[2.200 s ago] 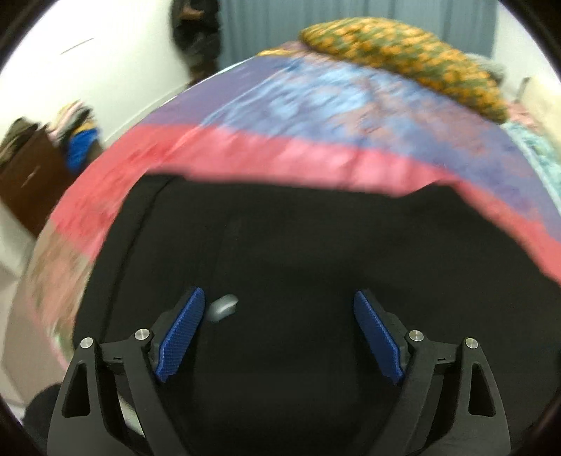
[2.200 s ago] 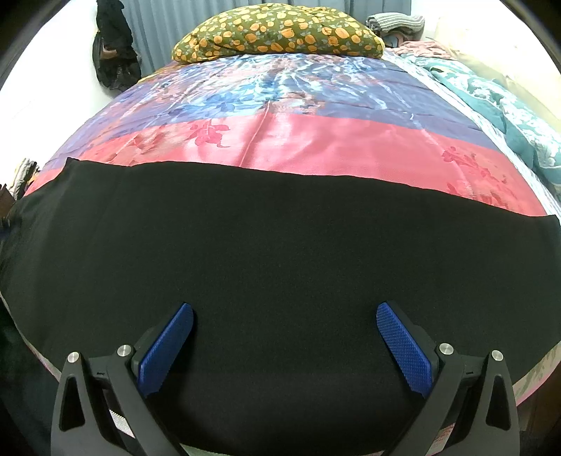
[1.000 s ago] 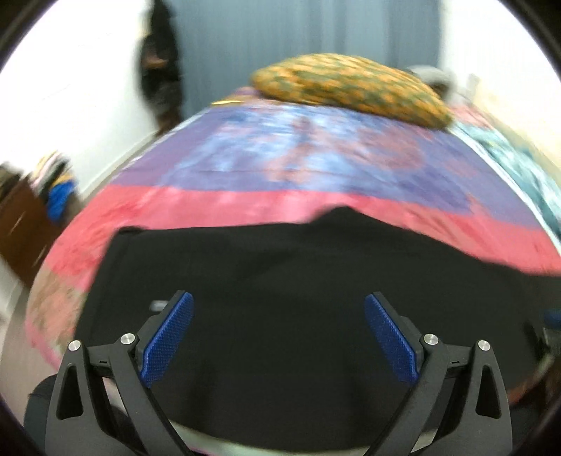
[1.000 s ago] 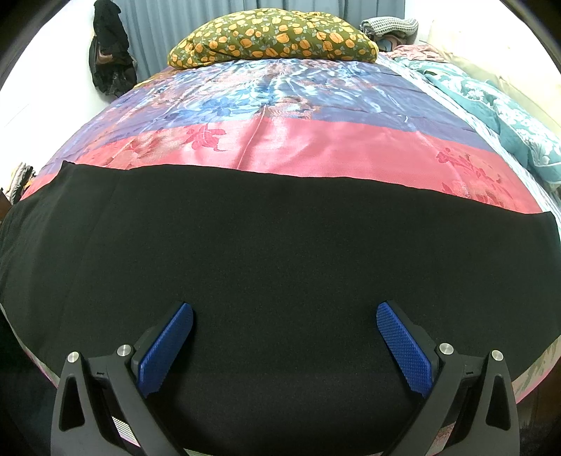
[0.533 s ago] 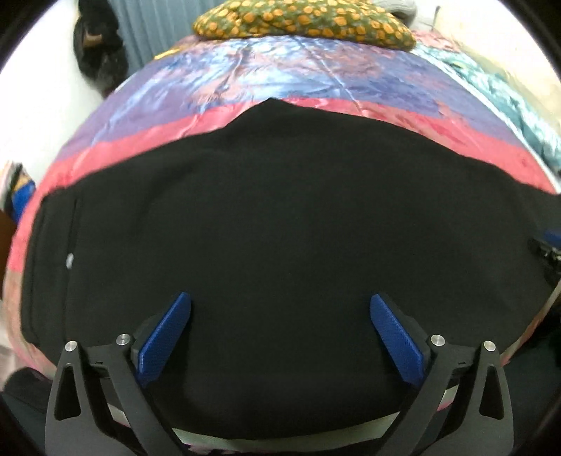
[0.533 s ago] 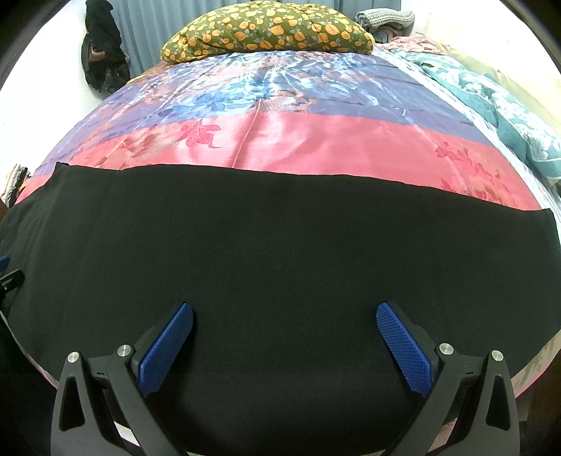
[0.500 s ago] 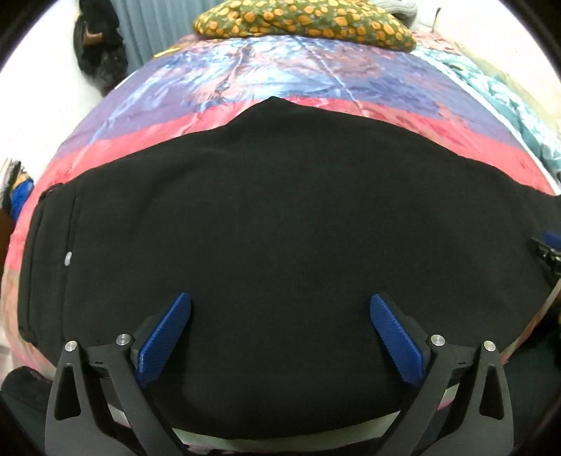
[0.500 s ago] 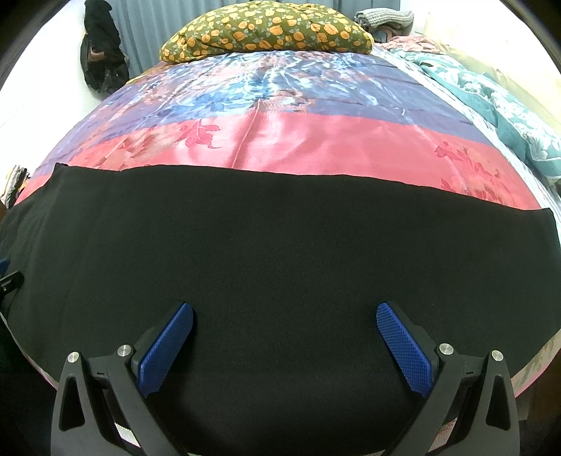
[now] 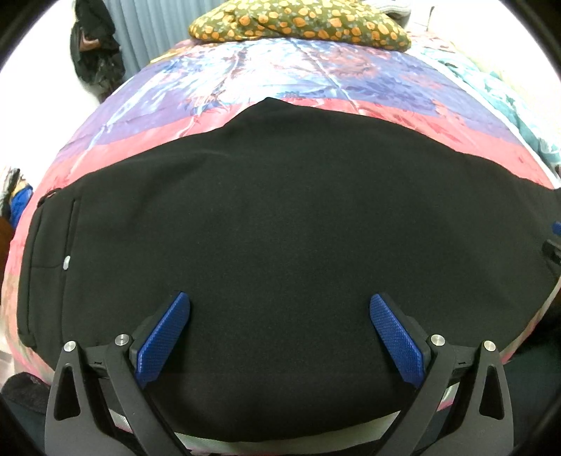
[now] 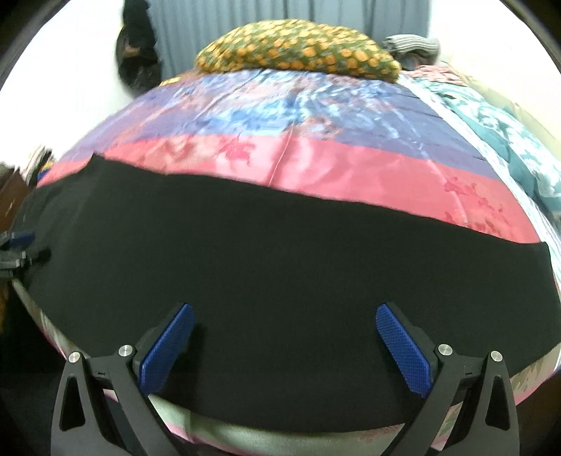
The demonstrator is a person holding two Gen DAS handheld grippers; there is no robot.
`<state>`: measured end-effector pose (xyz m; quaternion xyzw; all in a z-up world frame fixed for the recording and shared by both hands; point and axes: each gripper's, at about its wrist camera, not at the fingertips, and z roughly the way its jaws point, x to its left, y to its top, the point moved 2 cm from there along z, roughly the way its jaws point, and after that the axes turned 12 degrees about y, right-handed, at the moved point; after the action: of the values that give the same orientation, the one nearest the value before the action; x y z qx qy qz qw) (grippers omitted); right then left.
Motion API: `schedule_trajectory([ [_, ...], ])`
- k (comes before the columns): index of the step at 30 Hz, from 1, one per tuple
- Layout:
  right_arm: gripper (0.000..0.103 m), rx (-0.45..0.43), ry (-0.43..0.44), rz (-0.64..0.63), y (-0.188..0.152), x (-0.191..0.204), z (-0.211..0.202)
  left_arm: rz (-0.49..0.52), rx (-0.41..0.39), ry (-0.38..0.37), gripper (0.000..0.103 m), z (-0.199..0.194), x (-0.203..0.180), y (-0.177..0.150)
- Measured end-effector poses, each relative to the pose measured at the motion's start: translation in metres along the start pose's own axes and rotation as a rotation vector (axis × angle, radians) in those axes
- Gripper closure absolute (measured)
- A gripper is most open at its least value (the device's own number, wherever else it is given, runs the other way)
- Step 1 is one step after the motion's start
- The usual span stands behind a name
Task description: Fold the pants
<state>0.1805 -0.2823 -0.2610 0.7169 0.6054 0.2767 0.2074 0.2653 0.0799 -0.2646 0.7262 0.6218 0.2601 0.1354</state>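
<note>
Pants [image 9: 280, 228]: black, matte, soft-looking cloth spread flat across the near part of the bed, filling the space between and ahead of both pairs of fingers; far edge rises to a rounded peak ahead of the left fingers.
Waistband: out past the left fingers' left side, with a small pale button [image 9: 66, 260] and a seam.
Left gripper [image 9: 279, 333]: released, blue ribbed pads wide apart over the pants, holding nothing.
Right gripper [image 10: 284, 342]: released, pads wide apart over the pants, empty.
Bedspread [image 10: 298, 115]: shiny satin, pink band then purple-blue floral, beyond the pants.
Pillow [image 10: 298, 52]: olive with orange spots, far ahead of the fingers.
Quilt [image 10: 508, 140]: teal floral, ahead and right.
Curtain [image 10: 280, 14]: grey, pleated, behind the pillow.
</note>
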Motion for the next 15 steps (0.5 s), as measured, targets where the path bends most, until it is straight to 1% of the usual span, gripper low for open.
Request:
schedule_trajectory([
  [2,0.0,0.021,-0.01,-0.014,-0.001,-0.006,0.004,0.001,0.0,-0.003,0.0,0.0,0.0,0.001],
  [3,0.001,0.018,0.004,-0.006,-0.001,-0.016,0.003,0.001,0.0,-0.004,0.0,0.001,0.0,0.001],
  [5,0.001,0.017,-0.002,0.025,0.001,-0.038,0.0,0.0,-0.003,-0.004,0.0,0.0,0.0,0.0],
  [7,0.001,0.006,-0.024,0.121,0.002,-0.08,-0.007,0.001,-0.004,-0.003,0.0,0.0,0.0,0.0],
  [9,0.001,0.017,-0.093,0.213,0.0,-0.123,-0.015,0.001,-0.003,-0.005,0.0,0.0,-0.001,0.001],
  [10,0.001,0.017,-0.116,0.285,-0.002,-0.151,-0.021,0.003,-0.003,-0.005,0.0,0.001,-0.001,0.001],
  [11,0.002,0.009,-0.113,0.348,-0.003,-0.17,-0.027,0.004,-0.004,-0.006,0.0,0.001,-0.001,0.001],
  [12,0.005,-0.003,-0.104,0.428,-0.003,-0.196,-0.037,0.004,-0.005,-0.006,0.0,0.0,-0.001,0.001],
  [13,0.006,0.002,-0.12,0.465,-0.002,-0.212,-0.045,0.005,-0.005,-0.007,0.0,0.0,-0.001,0.001],
  [14,0.008,0.017,-0.16,0.489,-0.001,-0.227,-0.052,0.004,-0.005,-0.006,0.0,0.0,-0.002,0.0],
  [15,0.009,0.031,-0.221,0.503,-0.001,-0.247,-0.064,0.004,-0.005,-0.005,0.0,0.0,-0.002,0.0],
])
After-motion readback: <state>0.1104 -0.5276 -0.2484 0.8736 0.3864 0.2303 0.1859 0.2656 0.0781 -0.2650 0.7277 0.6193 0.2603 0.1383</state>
